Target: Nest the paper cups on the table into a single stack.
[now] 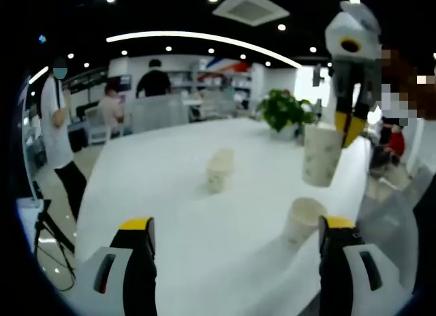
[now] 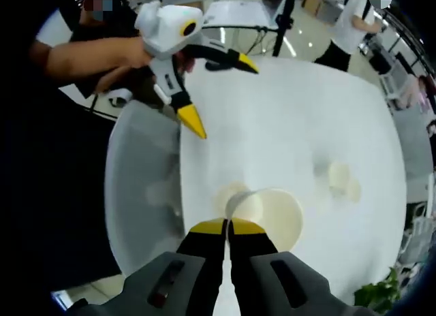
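Clearance and obstructions, white tabletop [image 1: 170,214]

Broad bare stretch across the tabletop centre and toward its left edge, open to passage. Obstructions: two paper cups [image 1: 219,169] standing close together near the centre; one single cup [image 1: 302,221] near the near right edge, just beside the left gripper [image 1: 235,242], jaws spread wide and hovering above the near edge; a lifted cup [image 1: 320,154] pinched at its rim by the right gripper [image 2: 228,226], held in the air above the right side, directly over the single cup in the right gripper view; a potted plant [image 1: 285,112] at the far right edge. People standing beyond the left and far edges.
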The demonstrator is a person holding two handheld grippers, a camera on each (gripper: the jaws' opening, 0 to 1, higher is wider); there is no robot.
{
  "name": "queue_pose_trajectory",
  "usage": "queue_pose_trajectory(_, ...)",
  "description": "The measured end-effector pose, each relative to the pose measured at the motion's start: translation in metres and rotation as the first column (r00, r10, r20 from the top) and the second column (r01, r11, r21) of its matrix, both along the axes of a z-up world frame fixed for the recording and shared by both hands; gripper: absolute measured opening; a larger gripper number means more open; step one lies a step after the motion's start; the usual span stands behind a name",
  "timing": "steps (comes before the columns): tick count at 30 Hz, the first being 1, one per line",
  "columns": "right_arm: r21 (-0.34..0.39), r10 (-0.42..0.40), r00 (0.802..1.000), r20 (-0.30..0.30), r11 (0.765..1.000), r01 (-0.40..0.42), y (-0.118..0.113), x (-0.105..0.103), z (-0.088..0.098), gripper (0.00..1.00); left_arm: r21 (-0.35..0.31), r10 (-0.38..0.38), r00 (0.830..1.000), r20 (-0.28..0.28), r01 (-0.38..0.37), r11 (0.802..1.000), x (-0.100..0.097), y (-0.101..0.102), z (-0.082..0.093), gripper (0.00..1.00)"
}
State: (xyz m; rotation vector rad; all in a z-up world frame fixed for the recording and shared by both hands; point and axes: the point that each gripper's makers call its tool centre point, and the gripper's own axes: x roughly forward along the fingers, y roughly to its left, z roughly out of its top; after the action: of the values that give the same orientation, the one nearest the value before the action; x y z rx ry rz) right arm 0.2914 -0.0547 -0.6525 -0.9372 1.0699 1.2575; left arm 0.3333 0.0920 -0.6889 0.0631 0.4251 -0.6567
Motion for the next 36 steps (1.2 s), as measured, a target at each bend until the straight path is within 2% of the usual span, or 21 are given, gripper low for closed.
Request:
queue_pose_trajectory(16,-0.019,-0.044,0.999,-0.026,0.999,0.043,0.002,-0.002,-0.045,0.0,-0.014,-0.004,1.0,-0.013,0.004,1.0,-0.001,-0.007,-0.004,0.98)
queue_pose_trajectory(31,-0.025,-0.072,0.996,-0.044,0.997,0.071,0.008,-0.006,-0.078,0.0,-0.021,0.0,1.0,-0.017,0.0,1.0,-0.001,-0.008,-0.004,0.98)
queue_pose_trajectory(36,-0.046,-0.079,0.996,-0.053,0.996,0.076,0.009,-0.01,-0.096,0.0,-0.019,-0.005,1.0,-0.017,0.005,1.0,-0.002,-0.008,-0.006,0.98)
